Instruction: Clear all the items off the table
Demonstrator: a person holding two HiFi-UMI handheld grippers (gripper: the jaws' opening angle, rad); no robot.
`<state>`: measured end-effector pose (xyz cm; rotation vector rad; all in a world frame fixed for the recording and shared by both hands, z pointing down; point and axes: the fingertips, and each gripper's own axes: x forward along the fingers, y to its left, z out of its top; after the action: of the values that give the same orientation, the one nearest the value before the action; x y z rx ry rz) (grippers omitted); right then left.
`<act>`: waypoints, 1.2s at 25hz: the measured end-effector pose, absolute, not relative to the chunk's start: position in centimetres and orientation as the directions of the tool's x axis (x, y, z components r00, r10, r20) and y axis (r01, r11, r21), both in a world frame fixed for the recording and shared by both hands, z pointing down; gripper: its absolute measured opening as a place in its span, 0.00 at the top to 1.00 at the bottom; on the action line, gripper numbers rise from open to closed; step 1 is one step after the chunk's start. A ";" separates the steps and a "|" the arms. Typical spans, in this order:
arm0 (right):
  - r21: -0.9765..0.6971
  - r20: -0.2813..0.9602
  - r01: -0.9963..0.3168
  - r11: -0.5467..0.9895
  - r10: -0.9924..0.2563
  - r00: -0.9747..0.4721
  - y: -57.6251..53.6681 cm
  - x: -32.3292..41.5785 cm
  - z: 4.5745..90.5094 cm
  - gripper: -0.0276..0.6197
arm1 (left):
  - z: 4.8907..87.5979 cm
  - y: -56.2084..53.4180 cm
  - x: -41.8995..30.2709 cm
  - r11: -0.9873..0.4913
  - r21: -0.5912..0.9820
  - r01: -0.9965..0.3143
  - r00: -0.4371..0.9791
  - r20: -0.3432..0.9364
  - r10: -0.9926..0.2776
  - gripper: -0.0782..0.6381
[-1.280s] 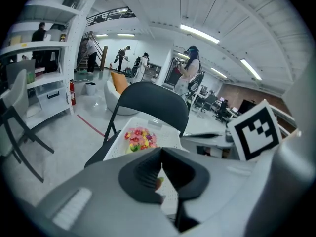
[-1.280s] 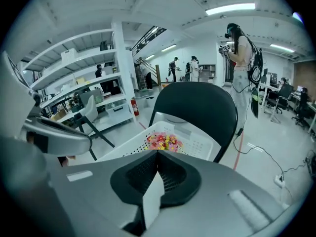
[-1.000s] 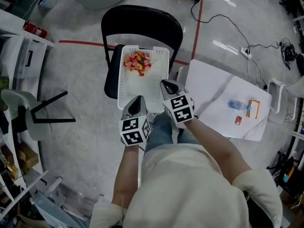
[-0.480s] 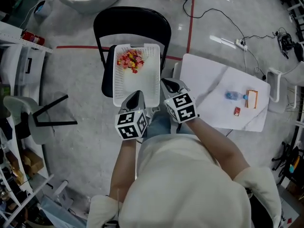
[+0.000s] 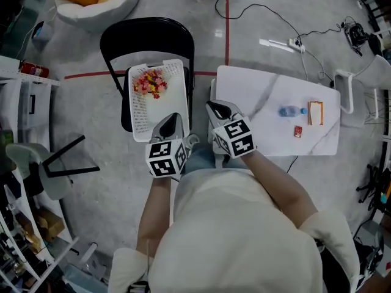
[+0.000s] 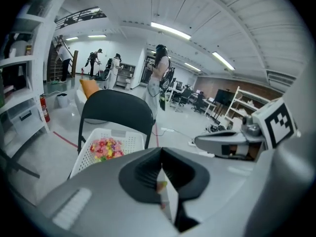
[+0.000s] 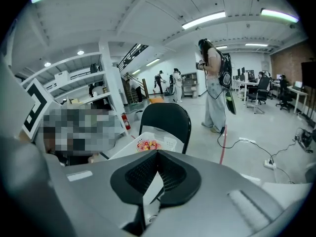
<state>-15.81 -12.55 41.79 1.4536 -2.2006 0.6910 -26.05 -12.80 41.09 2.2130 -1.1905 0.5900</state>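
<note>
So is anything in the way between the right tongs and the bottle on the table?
Nothing visible. Only bare table lies between the right tongs and the bottle; the orange box and small red packet sit beyond it.

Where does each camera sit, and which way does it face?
Head view: on the person's head, facing steeply down at basket, chair and table; shows torso, arms, left gripper, right gripper.
Left gripper view: rides that gripper, looking along its shut jaws; right gripper at right.
Right gripper view: likewise, along its own shut jaws.
Shared: both gripper views face the chair and basket.
</note>
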 end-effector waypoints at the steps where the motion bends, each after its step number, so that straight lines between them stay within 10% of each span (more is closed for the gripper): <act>1: -0.171 0.587 -0.931 0.321 -0.726 -0.358 -12.3 -14.9 41.7 0.96 | 41.0 -12.7 -25.2 -0.466 0.261 -0.846 0.519 0.607 -0.602 0.88; 30: -0.153 0.616 -0.987 -0.052 -0.786 -0.054 0.0 11.6 44.0 0.96 | 42.4 -4.8 2.9 -0.797 0.250 -0.550 0.719 0.627 -0.300 0.88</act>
<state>11.65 -0.02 44.01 1.8858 -1.8882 0.8192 2.91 -4.81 42.45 2.5013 -0.6530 0.8081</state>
